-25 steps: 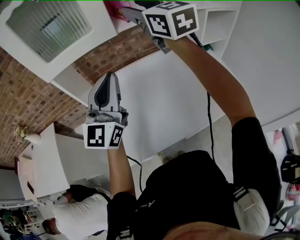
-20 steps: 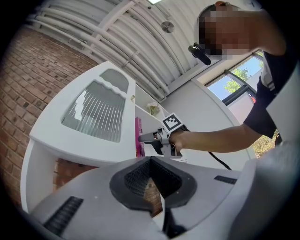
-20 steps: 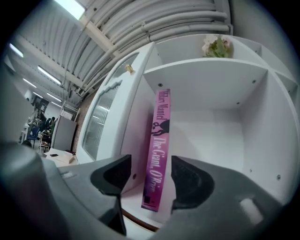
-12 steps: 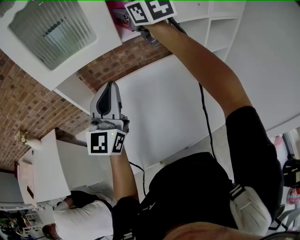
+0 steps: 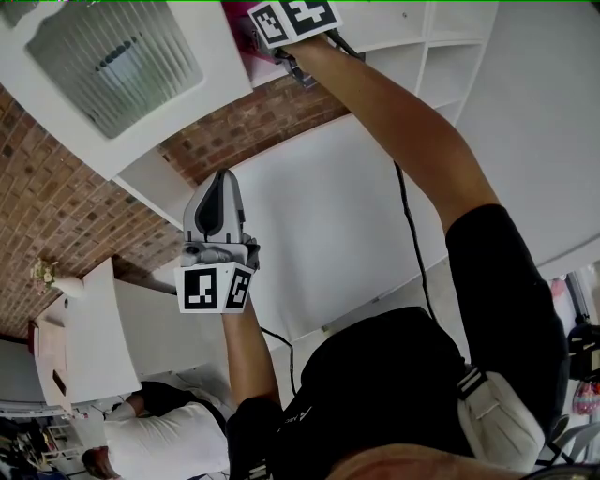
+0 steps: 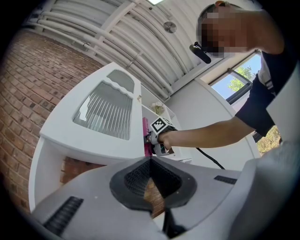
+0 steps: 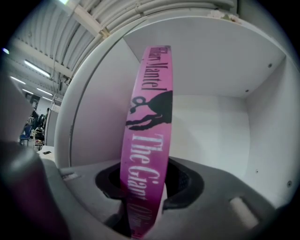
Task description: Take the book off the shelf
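A pink book [image 7: 147, 140] with silver and black lettering on its spine stands upright in a white shelf compartment [image 7: 215, 117]. My right gripper [image 7: 145, 206] has its pads on either side of the spine's lower part; its jaws have just been closing and now press on the book. In the head view the right gripper [image 5: 262, 42] reaches up to the book [image 5: 242, 19] at the top edge. The left gripper view shows the book [image 6: 146, 136] beside the right gripper [image 6: 157, 138]. My left gripper [image 5: 221, 187] hangs lower, shut and empty, its pads [image 6: 151, 180] together.
A white cabinet with a ribbed glass door [image 5: 112, 56] stands left of the book's compartment. More white shelf compartments [image 5: 450, 37] lie to the right, with a brick wall [image 5: 56, 187] behind. A black cable [image 5: 412, 234] trails along my right arm. Another person [image 5: 159, 436] is at the lower left.
My right gripper has moved up and left in the head view, in to the pink book on the shelf. The left gripper has hardly moved.
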A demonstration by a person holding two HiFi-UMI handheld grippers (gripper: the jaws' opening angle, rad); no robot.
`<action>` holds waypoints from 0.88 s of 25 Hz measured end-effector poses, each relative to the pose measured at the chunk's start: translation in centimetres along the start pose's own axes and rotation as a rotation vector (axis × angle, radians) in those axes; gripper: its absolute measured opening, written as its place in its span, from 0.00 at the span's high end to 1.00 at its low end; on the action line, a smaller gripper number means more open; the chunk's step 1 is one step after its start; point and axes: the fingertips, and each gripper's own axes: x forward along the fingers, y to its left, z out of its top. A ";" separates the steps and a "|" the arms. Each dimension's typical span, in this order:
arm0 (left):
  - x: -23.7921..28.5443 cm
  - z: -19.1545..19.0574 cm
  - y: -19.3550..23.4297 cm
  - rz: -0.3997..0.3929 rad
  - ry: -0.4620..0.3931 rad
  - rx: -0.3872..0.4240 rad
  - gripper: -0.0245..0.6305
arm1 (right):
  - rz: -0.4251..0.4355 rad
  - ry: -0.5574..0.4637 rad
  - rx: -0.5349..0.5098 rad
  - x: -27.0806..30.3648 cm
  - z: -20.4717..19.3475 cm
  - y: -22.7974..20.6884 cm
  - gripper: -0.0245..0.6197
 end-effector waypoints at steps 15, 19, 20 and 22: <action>0.5 0.5 -2.9 -0.025 0.001 -0.009 0.96 | 0.014 -0.132 0.090 -7.1 0.5 -1.9 0.75; 0.7 1.0 -4.9 -0.046 -0.014 -0.007 0.96 | 0.036 -0.207 0.073 -11.9 0.7 -1.7 0.75; 0.9 1.1 -5.1 -0.049 -0.017 -0.009 0.97 | 0.044 -0.228 0.061 -13.1 0.9 -1.4 0.75; 1.0 1.3 -5.3 -0.053 -0.022 -0.013 0.96 | 0.064 -0.271 0.043 -15.5 1.0 -0.6 0.75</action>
